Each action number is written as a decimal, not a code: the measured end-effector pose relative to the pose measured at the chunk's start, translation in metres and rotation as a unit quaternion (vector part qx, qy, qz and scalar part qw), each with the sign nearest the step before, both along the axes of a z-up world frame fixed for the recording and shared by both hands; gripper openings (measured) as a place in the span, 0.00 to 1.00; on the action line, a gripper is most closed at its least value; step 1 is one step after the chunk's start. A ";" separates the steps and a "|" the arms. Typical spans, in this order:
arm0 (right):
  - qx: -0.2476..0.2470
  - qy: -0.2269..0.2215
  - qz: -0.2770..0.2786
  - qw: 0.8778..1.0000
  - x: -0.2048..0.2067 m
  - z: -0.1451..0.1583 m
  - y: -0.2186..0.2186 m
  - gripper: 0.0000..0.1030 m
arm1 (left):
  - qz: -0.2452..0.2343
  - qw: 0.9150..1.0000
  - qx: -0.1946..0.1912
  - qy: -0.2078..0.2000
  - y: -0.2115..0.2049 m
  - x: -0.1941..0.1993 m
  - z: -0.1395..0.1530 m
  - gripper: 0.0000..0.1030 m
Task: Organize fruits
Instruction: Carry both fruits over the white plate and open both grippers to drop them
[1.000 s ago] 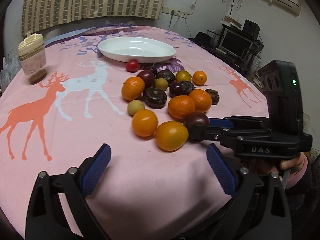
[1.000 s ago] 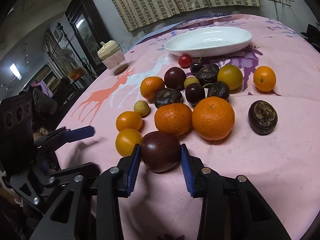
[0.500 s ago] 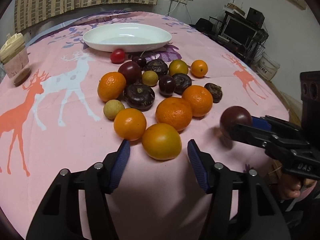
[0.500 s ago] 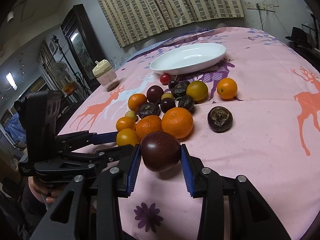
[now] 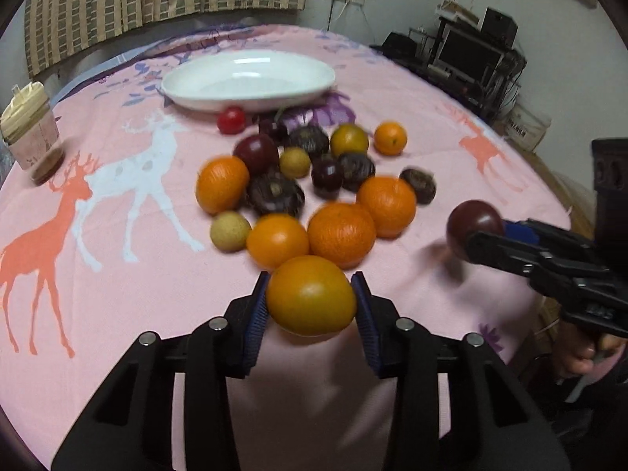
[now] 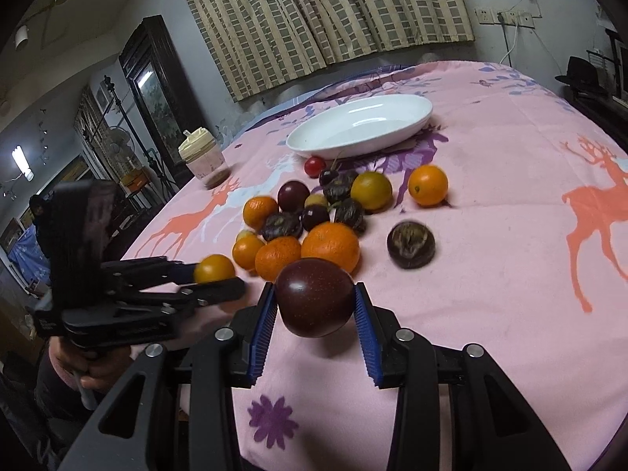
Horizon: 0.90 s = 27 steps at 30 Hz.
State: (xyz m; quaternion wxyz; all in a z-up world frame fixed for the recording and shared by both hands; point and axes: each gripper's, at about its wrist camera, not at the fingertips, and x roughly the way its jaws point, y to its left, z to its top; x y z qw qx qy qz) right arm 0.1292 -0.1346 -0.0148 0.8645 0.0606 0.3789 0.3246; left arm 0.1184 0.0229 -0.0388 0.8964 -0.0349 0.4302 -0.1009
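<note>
Blue ribbed pads of the left tool [image 5: 311, 300] sit against both flanks of a yellow-orange citrus fruit [image 5: 311, 295]; the jaws have just been closing and are now pressed on it at the near edge of the fruit pile. Whether it is clear of the cloth I cannot tell.

Right tool [image 6: 314, 306]: narrowly set, clamped on a dark purple plum [image 6: 314, 297], held above the pink deer-print tablecloth [image 6: 510, 235] and off to the right of the pile.

Outward: two larger oranges [image 5: 341, 233] lie just beyond the gripped citrus, one touching or nearly touching it. Behind them are smaller oranges, dark wrinkled fruits, a pale yellow one and a red cherry tomato [image 5: 231, 119]. The white oval dish [image 5: 251, 78] stands empty at the far side of the worktop, the tomato just beside its near rim. A lidded jar [image 5: 29, 133] stands well apart at far left.

Judgement: step in hand is carrying both fruits to the dish.
- Lift the citrus straight up before going forward, so it does not roll its neighbours.
- Pads sit near the widest part of each fruit; keep squeeze steady, since round skins slip.
- Pass over the pile, not through it.
- Lower close to the dish floor before letting go.
- Bring the tools in one after the other to avoid a clash above the dish.
</note>
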 end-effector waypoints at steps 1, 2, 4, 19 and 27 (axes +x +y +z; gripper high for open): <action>0.000 -0.005 0.000 1.000 0.007 0.006 0.002 0.39 | -0.001 1.000 -0.011 -0.010 0.006 0.003 0.010 0.39; 0.001 -0.010 0.000 1.000 0.014 0.012 0.004 0.39 | -0.002 1.000 -0.021 -0.021 0.011 0.009 0.021 0.39; 0.009 -0.026 -0.003 1.000 0.035 0.026 0.010 0.39 | 0.000 0.998 -0.031 -0.046 0.021 0.028 0.042 0.39; -0.105 0.075 -0.094 0.987 0.268 -0.002 0.098 0.39 | 0.077 0.996 -0.012 0.033 0.072 0.264 0.010 0.40; -0.128 0.061 -0.096 0.985 0.264 0.001 0.105 0.63 | 0.086 0.996 0.015 0.034 0.079 0.272 0.002 0.79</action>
